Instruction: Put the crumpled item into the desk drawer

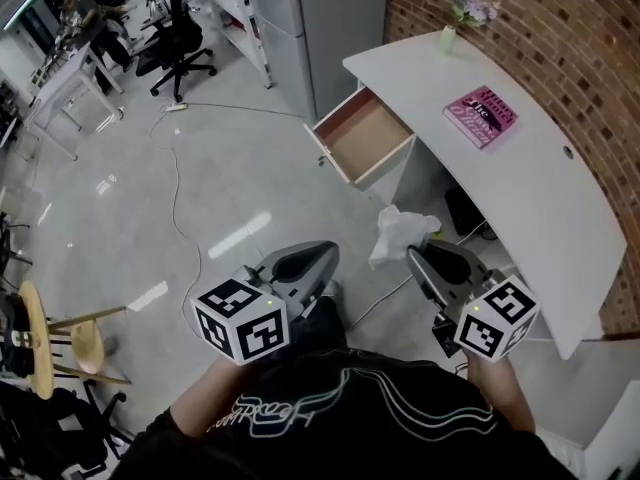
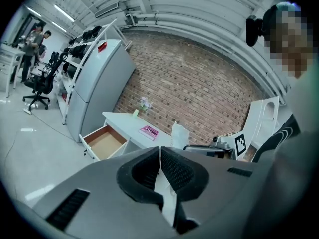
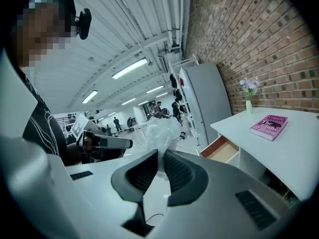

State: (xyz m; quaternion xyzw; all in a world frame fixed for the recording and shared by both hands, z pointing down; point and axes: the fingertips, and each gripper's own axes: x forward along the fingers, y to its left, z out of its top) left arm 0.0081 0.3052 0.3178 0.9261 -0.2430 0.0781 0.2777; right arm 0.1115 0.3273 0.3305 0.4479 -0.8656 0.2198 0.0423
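Now crumpled plastic in right gripper; drawer open

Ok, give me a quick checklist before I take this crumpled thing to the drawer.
1. Grip: right tool shut on crumpled item: ok.
2. Access: desk drawer pulled open: ok.
3. Room inside drawer, visible part bare: ok.
4. Spare hand: left tool shut, holding nothing: ok.
5. Item above drawer: not ok, short of it, over the floor.
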